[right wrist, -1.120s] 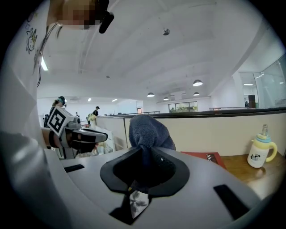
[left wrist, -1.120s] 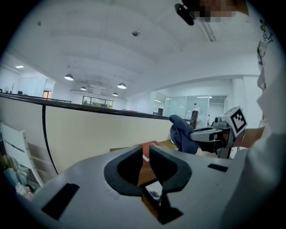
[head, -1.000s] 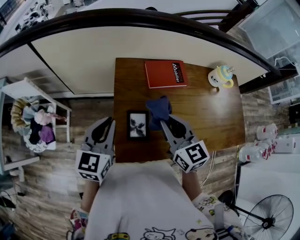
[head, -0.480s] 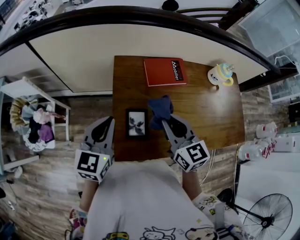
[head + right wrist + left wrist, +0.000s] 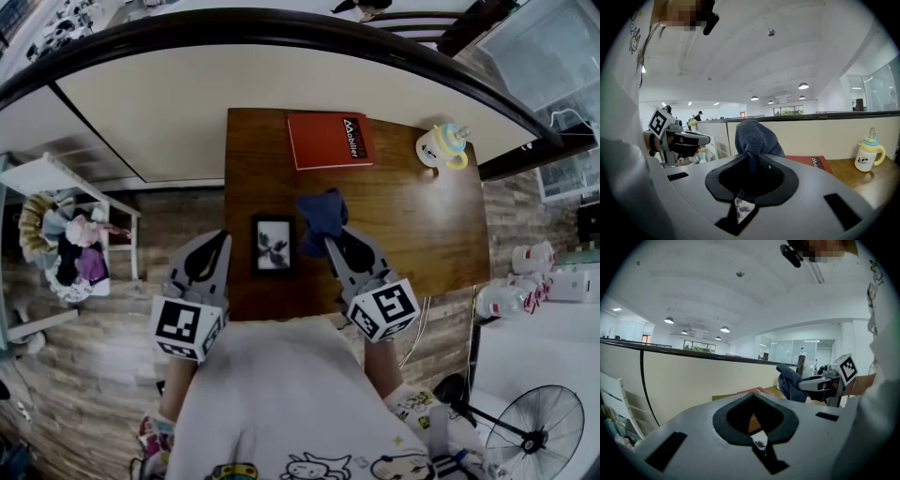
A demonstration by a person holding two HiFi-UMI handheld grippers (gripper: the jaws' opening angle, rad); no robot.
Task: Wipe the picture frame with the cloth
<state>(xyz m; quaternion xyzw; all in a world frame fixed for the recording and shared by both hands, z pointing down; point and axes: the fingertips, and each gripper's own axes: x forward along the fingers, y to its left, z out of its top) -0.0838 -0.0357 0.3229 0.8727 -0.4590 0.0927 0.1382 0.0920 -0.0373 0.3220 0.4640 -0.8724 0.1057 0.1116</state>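
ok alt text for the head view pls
Seen from above, the right hand-held gripper holds a dark blue cloth beside a picture frame lying on a wooden table; the left hand-held gripper is shut and empty. A red book and cup sit farther back.

A brown wooden bench (image 5: 422, 234) at centre meets a cream partition (image 5: 187, 112) above, with plank floor (image 5: 84, 384) around, a white rack (image 5: 47, 178) at left and a fan (image 5: 539, 433) lower right.

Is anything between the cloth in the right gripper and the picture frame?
Nothing visible. The right gripper holds the cloth just beside the picture frame, with only table between them. The red book lies farther back.
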